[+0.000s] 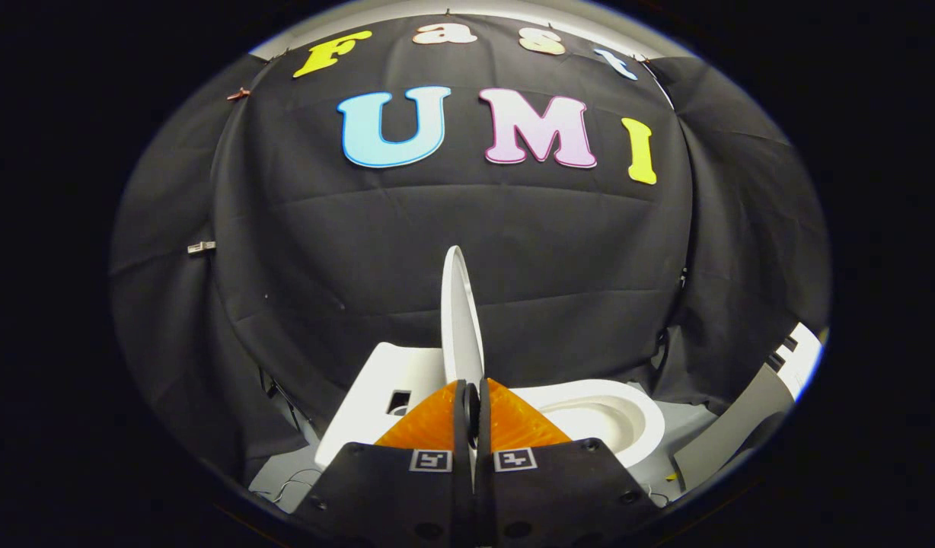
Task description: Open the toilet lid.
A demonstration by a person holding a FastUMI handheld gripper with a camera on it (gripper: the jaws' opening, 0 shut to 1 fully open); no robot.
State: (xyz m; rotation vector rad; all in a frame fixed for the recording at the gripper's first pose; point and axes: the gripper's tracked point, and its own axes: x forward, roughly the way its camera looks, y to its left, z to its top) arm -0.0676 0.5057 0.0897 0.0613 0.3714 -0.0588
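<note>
A white toilet stands low ahead of me, its tank (376, 388) to the left of the fingers and its open bowl (604, 418) to the right. The white lid (460, 320) is raised upright and seen edge-on, rising straight up from between my fingers. My gripper (472, 403) is shut on the lid's lower edge, one finger pressing on each face of it.
Black cloth walls close in behind and on both sides of the toilet. A grey and white panel (772, 388) leans at the right, beyond the bowl. Thin cables (292, 481) lie on the pale floor left of the toilet's base.
</note>
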